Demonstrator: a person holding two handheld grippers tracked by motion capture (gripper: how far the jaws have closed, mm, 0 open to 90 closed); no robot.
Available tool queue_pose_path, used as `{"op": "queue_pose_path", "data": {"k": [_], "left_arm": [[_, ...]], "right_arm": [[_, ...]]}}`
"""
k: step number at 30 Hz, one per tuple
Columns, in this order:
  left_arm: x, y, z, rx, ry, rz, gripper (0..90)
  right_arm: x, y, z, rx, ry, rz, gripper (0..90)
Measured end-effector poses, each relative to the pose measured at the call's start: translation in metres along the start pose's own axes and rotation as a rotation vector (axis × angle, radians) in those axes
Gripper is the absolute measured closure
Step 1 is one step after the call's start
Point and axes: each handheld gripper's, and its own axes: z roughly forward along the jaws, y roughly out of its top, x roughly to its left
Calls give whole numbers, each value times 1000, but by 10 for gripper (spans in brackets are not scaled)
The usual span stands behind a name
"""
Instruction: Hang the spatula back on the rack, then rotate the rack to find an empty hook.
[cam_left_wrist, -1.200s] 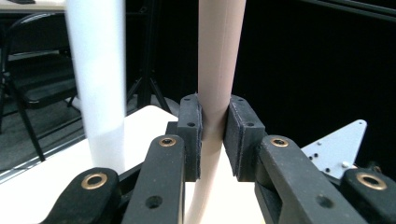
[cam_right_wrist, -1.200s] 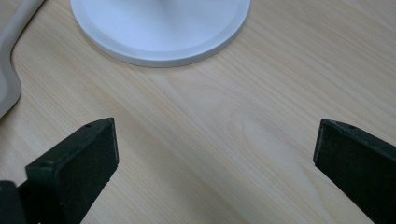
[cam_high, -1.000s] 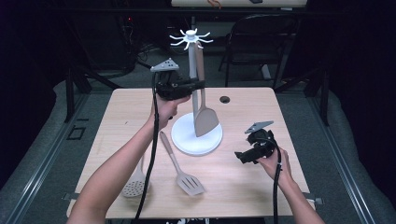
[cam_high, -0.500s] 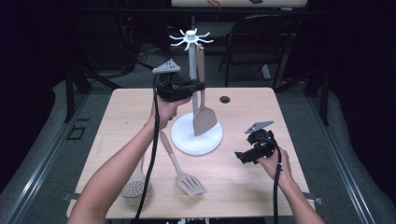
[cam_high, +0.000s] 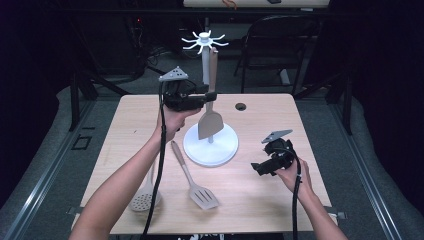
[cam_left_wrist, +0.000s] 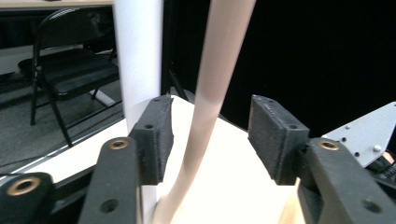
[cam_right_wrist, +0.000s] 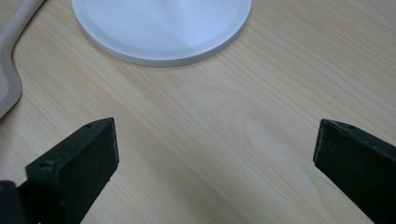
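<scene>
High view: a beige spatula (cam_high: 210, 107) hangs from the white hook stand (cam_high: 205, 45), its handle passing between the jaws of the left gripper (cam_high: 210, 96), which have just been opening; the pads now stand clear on either side, so the hanging looks done and the hand free to back away. Below that gripper lie a slotted turner (cam_high: 192, 179) and a skimmer (cam_high: 145, 200) on the surface (cam_high: 260, 200). Beyond the stand's base, the right gripper (cam_high: 257, 169) rests spread wide, empty.

Slotted turner (cam_high: 202, 196) and skimmer (cam_high: 145, 200) lie near the table's (cam_high: 280, 205) front edge.
</scene>
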Motion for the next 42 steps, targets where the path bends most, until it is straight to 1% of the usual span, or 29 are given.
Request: {"op": "queue_pose_path", "data": {"k": [2, 3, 4, 5, 7, 8, 10, 12, 13, 15, 17, 18, 21, 23, 28, 29, 30, 33, 34, 35, 37, 38, 39, 40, 41, 42], "left_arm": [[0, -1, -1, 2, 6, -6, 435], [0, -5, -3, 4, 7, -14, 425], [0, -5, -3, 4, 7, -14, 413], [0, -7, -5, 17, 7, -5, 380], [0, -10, -9, 30, 16, 10, 356], [0, -11, -11, 36, 20, 15, 341], [0, -13, -15, 36, 26, 24, 320], [1, -15, -19, 48, 25, 30, 291], [1, -16, -21, 50, 31, 30, 283], [3, -17, -24, 72, 34, 35, 253], [3, -18, -26, 77, 38, 37, 215], [5, -18, -29, 86, 51, 38, 201], [8, -17, -33, 83, 61, 31, 167], [12, -15, -39, 80, 65, 21, 155], [17, -10, -48, 58, 61, 8, 153], [17, -8, -49, 55, 65, 13, 153], [17, -8, -49, 55, 65, 13, 153], [19, -1, -55, 40, 78, 16, 160], [19, 1, -56, 36, 76, 12, 169], [19, 4, -57, 32, 80, 19, 189], [17, 9, -60, 23, 83, 39, 258], [17, 9, -60, 23, 83, 39, 330], [16, 13, -62, 12, 95, 61, 388], [16, 13, -62, 12, 95, 61, 427], [16, 16, -63, 6, 91, 67, 427], [16, 17, -64, 1, 94, 71, 495]], "right_arm": [[0, 0, 0, 0, 1, 0, 0], [-1, 0, 0, 3, -1, -7, 0], [-1, 0, 0, 3, -1, -7, 0], [-1, 0, 0, 2, 1, -3, 0], [-1, -1, 0, -6, 2, -2, 0], [-1, -1, 0, -1, 0, -2, 0], [-1, -1, 0, 3, 2, -3, 0], [-2, -1, 0, 9, 1, -12, 0], [-1, -1, 0, 10, 2, -12, 0], [-1, -1, 1, 10, 2, -11, 0], [-1, -1, 1, 11, 1, -9, 0], [-1, -1, 2, 13, 3, -9, 0], [-2, -2, 2, 14, 9, -2, 0], [-2, -2, 2, 13, 14, 0, 0], [-2, -2, 2, 13, 8, -3, 0], [-2, -2, 2, 15, 7, -4, 0], [-2, -2, 2, 14, 5, -4, 0], [-2, -2, 2, 18, 1, -9, 1], [-2, -2, 2, 17, 3, -12, 1], [-2, -2, 2, 17, 2, -12, 1], [-1, -1, 1, 26, 0, -21, 1], [-1, -1, 1, 26, 0, -21, 1], [-2, -2, 2, 19, 4, -16, 1], [-2, -2, 2, 19, 4, -16, 1], [-3, -2, 1, 20, 4, -14, 2], [-3, -1, 2, 23, 3, -11, 2]]}}
